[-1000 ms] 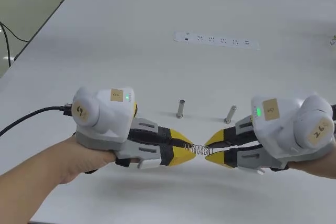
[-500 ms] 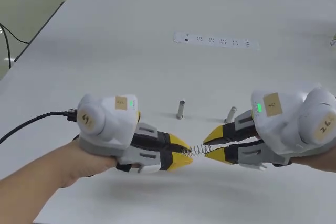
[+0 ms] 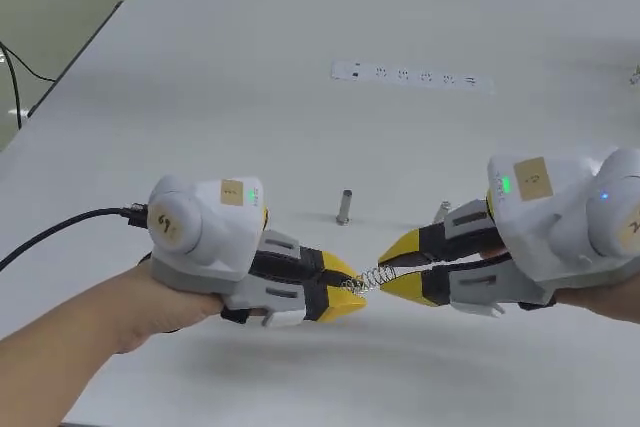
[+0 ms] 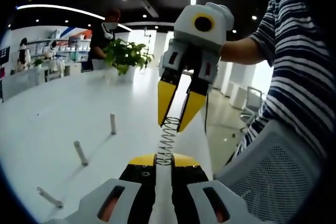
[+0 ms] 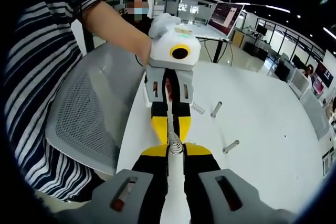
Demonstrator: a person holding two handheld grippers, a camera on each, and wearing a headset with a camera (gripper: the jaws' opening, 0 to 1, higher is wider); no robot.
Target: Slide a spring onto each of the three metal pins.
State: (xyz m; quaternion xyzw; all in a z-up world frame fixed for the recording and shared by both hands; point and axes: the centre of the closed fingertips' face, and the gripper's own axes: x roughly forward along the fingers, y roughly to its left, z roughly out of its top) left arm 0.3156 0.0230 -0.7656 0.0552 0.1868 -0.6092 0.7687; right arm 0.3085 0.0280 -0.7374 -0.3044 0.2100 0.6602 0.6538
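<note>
Tips nearly meet low over the near part of the white table (image 3: 300, 47). The left hand-held gripper (image 3: 350, 287) is pressed together on one end of the spring (image 3: 369, 278). The right hand-held gripper (image 3: 390, 271) seems to nip the other end between narrowly parted jaws, most clearly in the left gripper view. The spring hangs in the air between them, off the table. Its long axis runs across the person from left to right, rising a little toward the right.

The metal pins stand beyond the grippers. The right pin (image 3: 443, 210) is just behind the right hand-held gripper, half hidden by it. The middle pin (image 3: 345, 205) is upright and a little farther off. The third pin (image 4: 50, 198) leans with the fisheye, so I cannot tell whether it stands straight. Since the spring lies level and the pins point up, the coming move probably calls for turning the spring on end over a pin. The right side is the nearer.

A spare spring (image 5: 198, 108) lies on the table near the pins. A power strip (image 3: 410, 77) sits well back, and a black cable (image 3: 60, 227) trails off the left gripper. Around is a bright open workroom with ceiling lights, a potted plant (image 4: 126, 53) and a mesh chair (image 5: 84, 114).
</note>
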